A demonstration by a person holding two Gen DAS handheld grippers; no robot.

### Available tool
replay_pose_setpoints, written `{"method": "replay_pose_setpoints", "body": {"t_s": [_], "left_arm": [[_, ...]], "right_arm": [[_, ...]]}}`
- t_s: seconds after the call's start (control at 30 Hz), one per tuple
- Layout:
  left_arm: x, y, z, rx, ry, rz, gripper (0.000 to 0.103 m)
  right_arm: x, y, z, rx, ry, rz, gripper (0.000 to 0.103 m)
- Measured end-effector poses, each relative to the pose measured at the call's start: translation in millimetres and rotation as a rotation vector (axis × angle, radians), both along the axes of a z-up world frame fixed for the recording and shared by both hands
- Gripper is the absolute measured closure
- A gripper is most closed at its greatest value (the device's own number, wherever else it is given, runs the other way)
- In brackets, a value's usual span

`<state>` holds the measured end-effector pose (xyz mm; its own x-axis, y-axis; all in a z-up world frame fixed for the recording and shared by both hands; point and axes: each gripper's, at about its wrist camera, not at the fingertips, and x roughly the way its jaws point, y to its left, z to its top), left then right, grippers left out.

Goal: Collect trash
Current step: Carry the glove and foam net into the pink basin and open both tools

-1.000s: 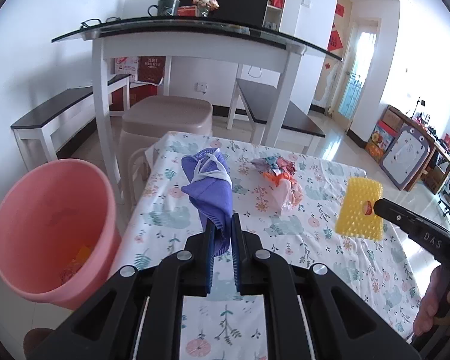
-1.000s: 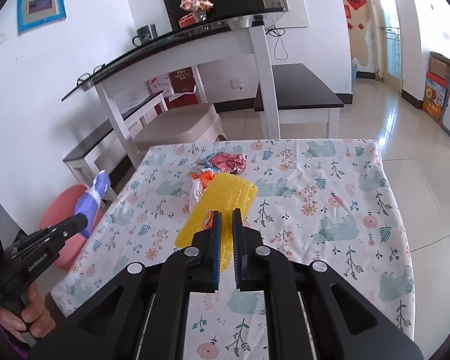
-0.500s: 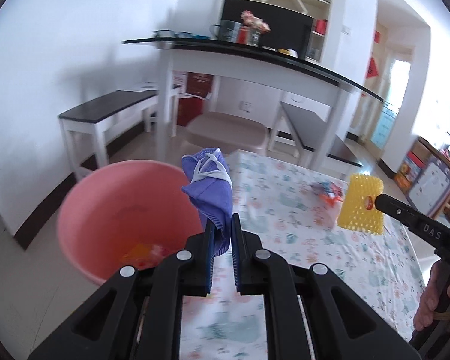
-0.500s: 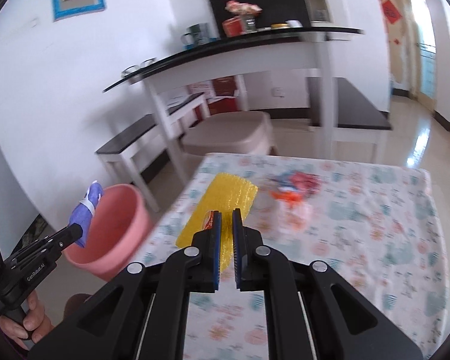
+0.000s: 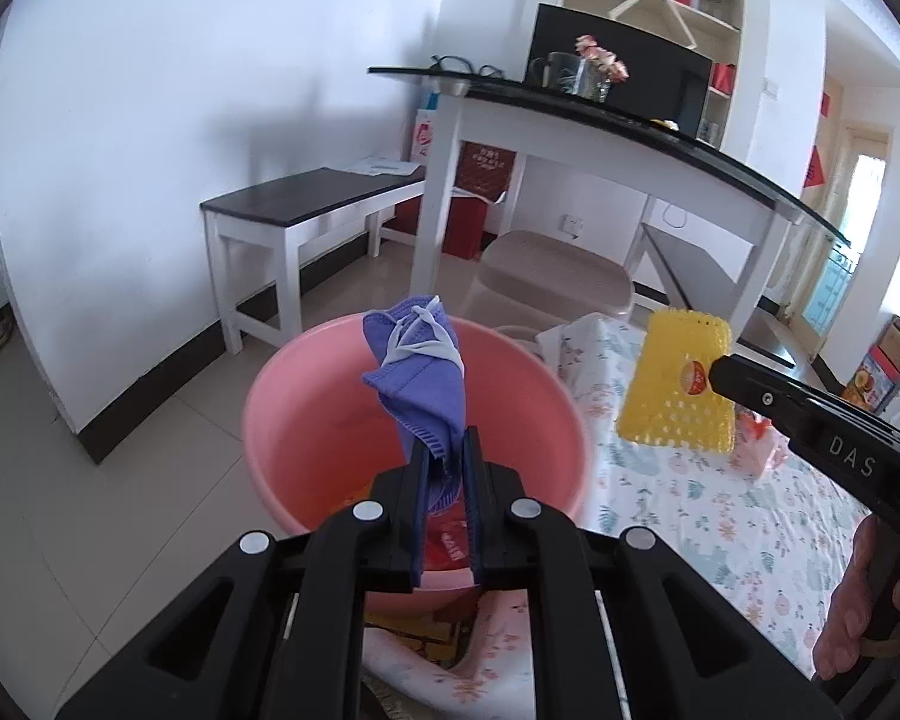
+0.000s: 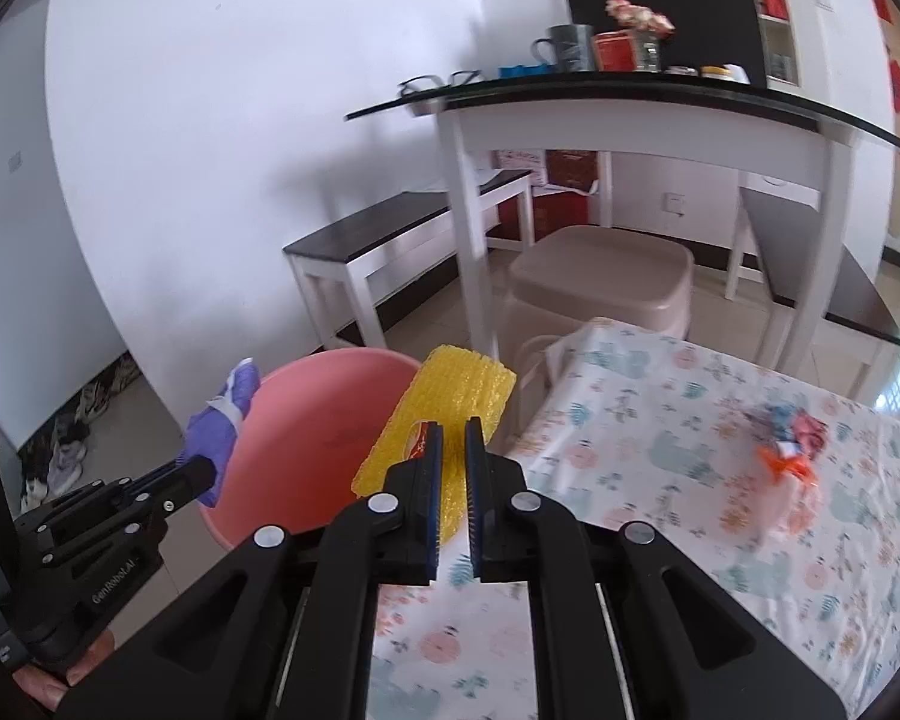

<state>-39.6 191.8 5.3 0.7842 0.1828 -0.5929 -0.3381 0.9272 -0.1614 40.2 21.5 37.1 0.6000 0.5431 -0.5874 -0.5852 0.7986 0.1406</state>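
My left gripper is clamped on a crumpled purple mask, holding it right over the open pink bucket, which already has some wrappers at the bottom. My right gripper is pinched shut on a yellow foam net, which hangs by the bucket's rim, just off the near corner of the floral tablecloth. More crumpled wrappers sit near the cloth's right edge.

White walls, tiled floor, benches
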Motion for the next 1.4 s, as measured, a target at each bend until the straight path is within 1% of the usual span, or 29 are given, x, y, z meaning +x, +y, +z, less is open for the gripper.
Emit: {"method": "replay_pose_setpoints", "body": {"t_s": [0.2, 0.43, 0.8, 0.87, 0.97, 1.03, 1.1, 1.2, 1.33, 1.4], "left_arm": [[4, 16, -14, -0.018, 0.024, 0.027, 0.094], [9, 29, -28, -0.044, 0.049, 0.031, 0.094], [14, 40, -46, -0.098, 0.08, 0.014, 0.093], [15, 42, -49, -0.104, 0.084, 0.011, 0.093], [14, 41, -50, -0.112, 0.086, 0.007, 0.092], [13, 42, -50, -0.116, 0.085, 0.013, 0.091], [11, 41, -49, -0.118, 0.079, 0.018, 0.09], [10, 42, -48, -0.119, 0.077, 0.023, 0.087], [7, 42, -46, -0.121, 0.071, 0.028, 0.08], [5, 41, -44, -0.116, 0.067, 0.028, 0.078]], "right_arm": [[1, 30, -10, -0.041, 0.004, 0.043, 0.096], [4, 58, -28, -0.092, 0.02, 0.075, 0.096], [6, 80, -49, -0.123, 0.046, 0.111, 0.095], [6, 81, -52, -0.123, 0.064, 0.12, 0.095], [8, 82, -56, -0.099, 0.115, 0.142, 0.093], [8, 81, -56, -0.091, 0.125, 0.145, 0.092], [8, 80, -56, -0.085, 0.125, 0.146, 0.09], [7, 79, -54, -0.074, 0.119, 0.151, 0.082], [5, 77, -52, -0.061, 0.112, 0.161, 0.079], [4, 76, -52, -0.059, 0.113, 0.167, 0.077]]}}
